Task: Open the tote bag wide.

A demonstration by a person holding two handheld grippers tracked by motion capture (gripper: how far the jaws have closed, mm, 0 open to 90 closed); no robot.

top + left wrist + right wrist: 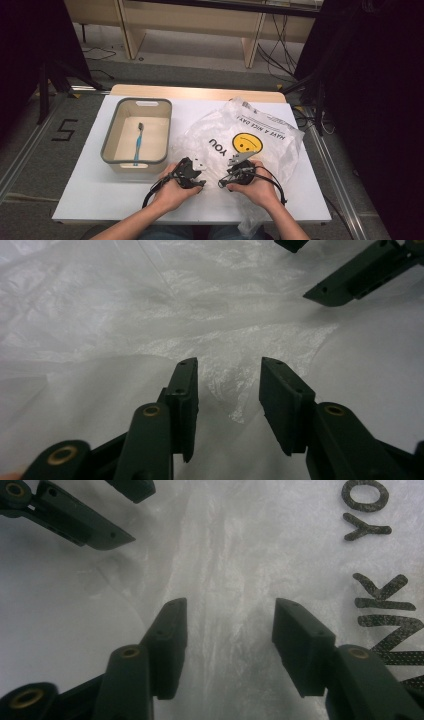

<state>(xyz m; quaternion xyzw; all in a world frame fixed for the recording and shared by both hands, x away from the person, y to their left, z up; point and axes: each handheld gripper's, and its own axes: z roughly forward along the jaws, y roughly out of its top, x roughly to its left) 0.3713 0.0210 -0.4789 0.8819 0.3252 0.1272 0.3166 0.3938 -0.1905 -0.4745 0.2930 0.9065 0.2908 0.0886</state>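
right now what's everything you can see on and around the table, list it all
plastic bag: one, clear white with a yellow smiley and black lettering, crumpled on the right half of the table
bin: one, grey rim with cream walls, on the left half of the table
toothbrush: one, blue, lying inside the bin
table: one, white top with a wooden far edge
shelving: light wood, on the floor beyond the table
left gripper: black, jaws open over the bag's near edge
right gripper: black, jaws open over the bag beside the lettering
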